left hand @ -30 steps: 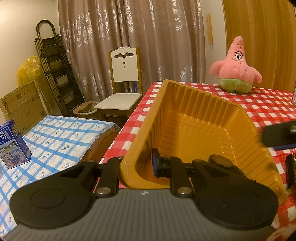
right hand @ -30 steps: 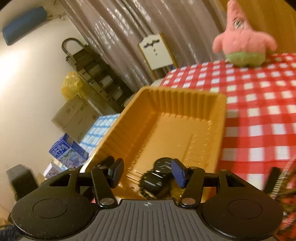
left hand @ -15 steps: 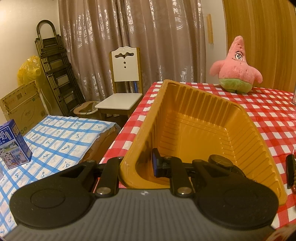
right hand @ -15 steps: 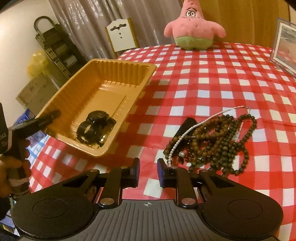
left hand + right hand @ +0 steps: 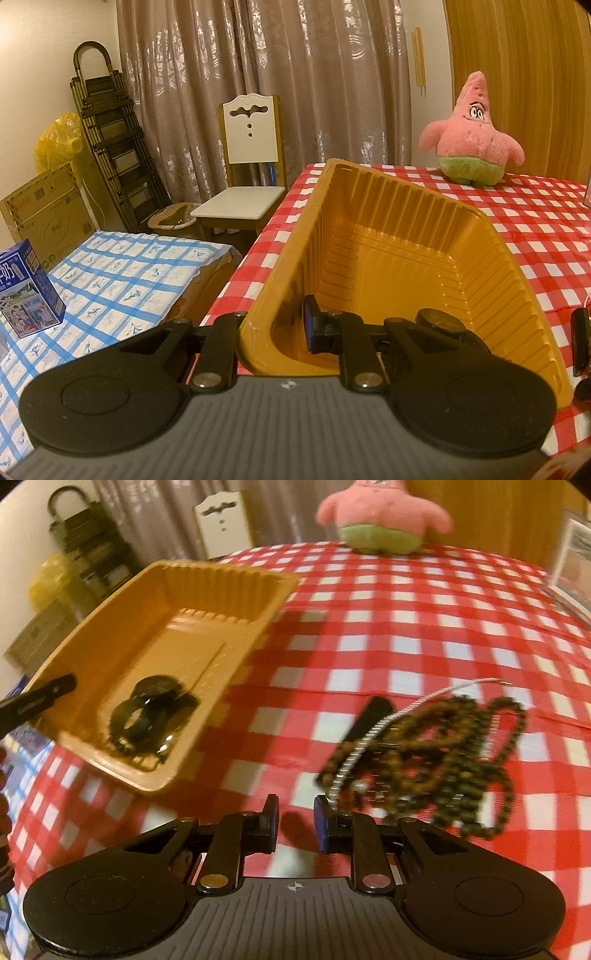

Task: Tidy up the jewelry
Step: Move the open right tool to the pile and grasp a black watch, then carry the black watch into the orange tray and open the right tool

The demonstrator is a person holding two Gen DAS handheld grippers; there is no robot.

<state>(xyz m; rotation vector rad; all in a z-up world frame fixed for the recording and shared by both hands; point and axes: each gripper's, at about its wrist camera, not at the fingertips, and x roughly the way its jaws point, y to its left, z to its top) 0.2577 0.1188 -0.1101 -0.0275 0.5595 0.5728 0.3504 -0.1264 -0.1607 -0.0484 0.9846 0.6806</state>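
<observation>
My left gripper [image 5: 280,328] is shut on the near left wall of the yellow plastic tray [image 5: 399,206], one finger outside and the blue-padded one inside. Black watches [image 5: 151,712] lie in the tray's near end, and one watch [image 5: 439,321] shows in the left wrist view. My right gripper [image 5: 295,819] hangs low over the checked cloth, its jaws a narrow gap apart with nothing between them. Just right of its fingertips lies a tangle of brown bead necklaces [image 5: 436,753] with a silver chain [image 5: 369,738] and a black piece [image 5: 369,712].
A pink star plush [image 5: 380,513] sits at the table's far side and a framed picture [image 5: 572,554] at the far right. Left of the table are a white chair [image 5: 251,158], a blue checked cover [image 5: 122,280] and a milk carton [image 5: 26,288].
My right gripper left the tray, swung right and sank toward the bead pile, its jaws narrowing. The watch it hovered over stays in the tray. The left gripper kept still.
</observation>
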